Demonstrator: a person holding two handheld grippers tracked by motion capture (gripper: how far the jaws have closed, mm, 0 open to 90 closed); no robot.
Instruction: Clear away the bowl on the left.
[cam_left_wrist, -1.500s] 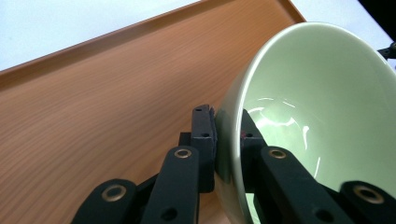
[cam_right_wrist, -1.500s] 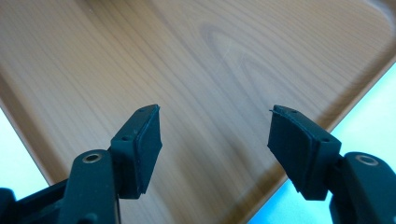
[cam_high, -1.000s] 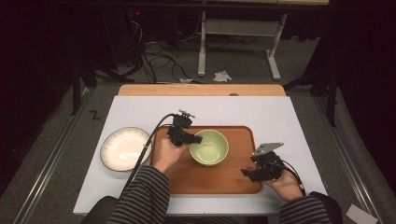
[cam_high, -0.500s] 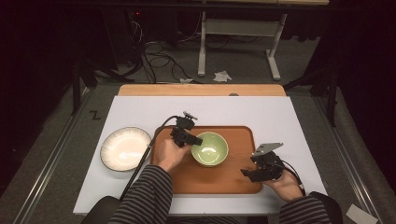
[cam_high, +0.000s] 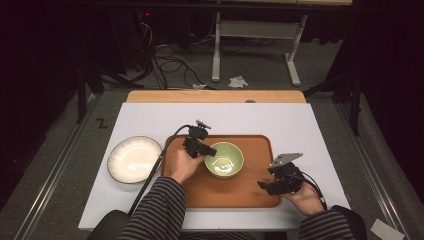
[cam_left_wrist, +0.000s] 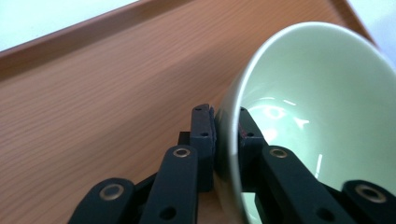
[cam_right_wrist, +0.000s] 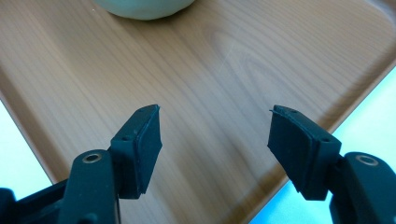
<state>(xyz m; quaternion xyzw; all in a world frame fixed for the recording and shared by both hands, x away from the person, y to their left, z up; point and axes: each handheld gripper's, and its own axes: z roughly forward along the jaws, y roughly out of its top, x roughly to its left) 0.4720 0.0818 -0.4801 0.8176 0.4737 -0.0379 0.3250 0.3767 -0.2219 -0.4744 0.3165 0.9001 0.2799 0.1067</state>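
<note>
The left claw (cam_left_wrist: 226, 140) clamps the green bowl (cam_high: 224, 159)'s left rim at the middle of the wooden tray (cam_high: 250, 192); the right claw (cam_right_wrist: 217, 149) hovers open near the tray's near-right corner, the bowl lying far-left of it.

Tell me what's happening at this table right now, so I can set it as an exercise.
A person holds a gripper in each hand. The left gripper is clamped on the rim of a green bowl, one jaw inside and one outside, on the wooden tray. The right gripper hangs open over the tray's near right corner, holding nothing. A white plate sits left of the tray.
</note>
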